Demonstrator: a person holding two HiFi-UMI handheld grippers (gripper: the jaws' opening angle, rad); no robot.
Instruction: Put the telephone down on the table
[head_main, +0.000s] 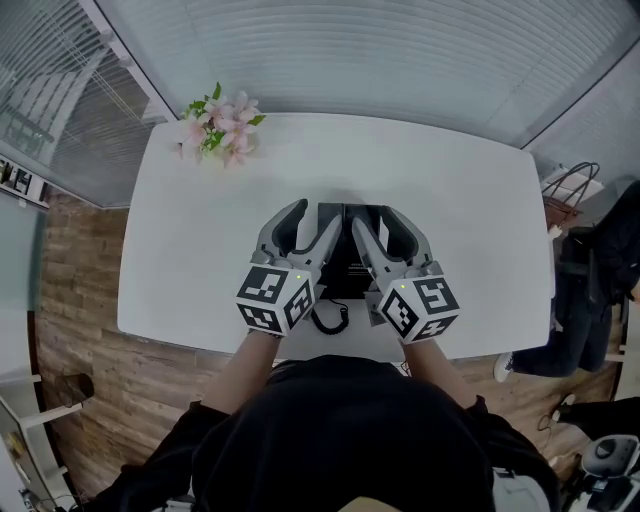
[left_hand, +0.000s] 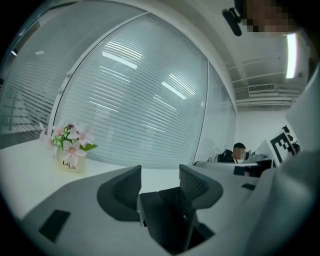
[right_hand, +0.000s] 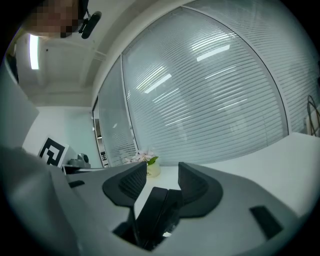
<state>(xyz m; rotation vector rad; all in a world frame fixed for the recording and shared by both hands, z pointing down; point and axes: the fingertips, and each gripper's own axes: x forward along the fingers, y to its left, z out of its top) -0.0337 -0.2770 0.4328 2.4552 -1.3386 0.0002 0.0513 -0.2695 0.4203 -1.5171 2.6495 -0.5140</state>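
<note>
A black telephone (head_main: 345, 255) lies on the white table (head_main: 200, 250) near its front edge, and its coiled cord (head_main: 330, 318) trails toward me. My left gripper (head_main: 315, 222) and right gripper (head_main: 378, 225) hover side by side over it, their fingers pointing away from me. In the left gripper view the jaws (left_hand: 160, 175) stand apart, with the telephone (left_hand: 170, 220) dark and low in the gap, below the pads. The right gripper (right_hand: 162, 172) shows the same: its jaws are apart and the telephone (right_hand: 155, 215) sits low between them. Neither pair of pads visibly presses on it.
A small pot of pink flowers (head_main: 220, 125) stands at the table's far left corner. Frosted glass walls with blinds close the room behind the table. A person in dark clothes (head_main: 600, 290) stands to the right of the table, near a wire basket (head_main: 570, 185).
</note>
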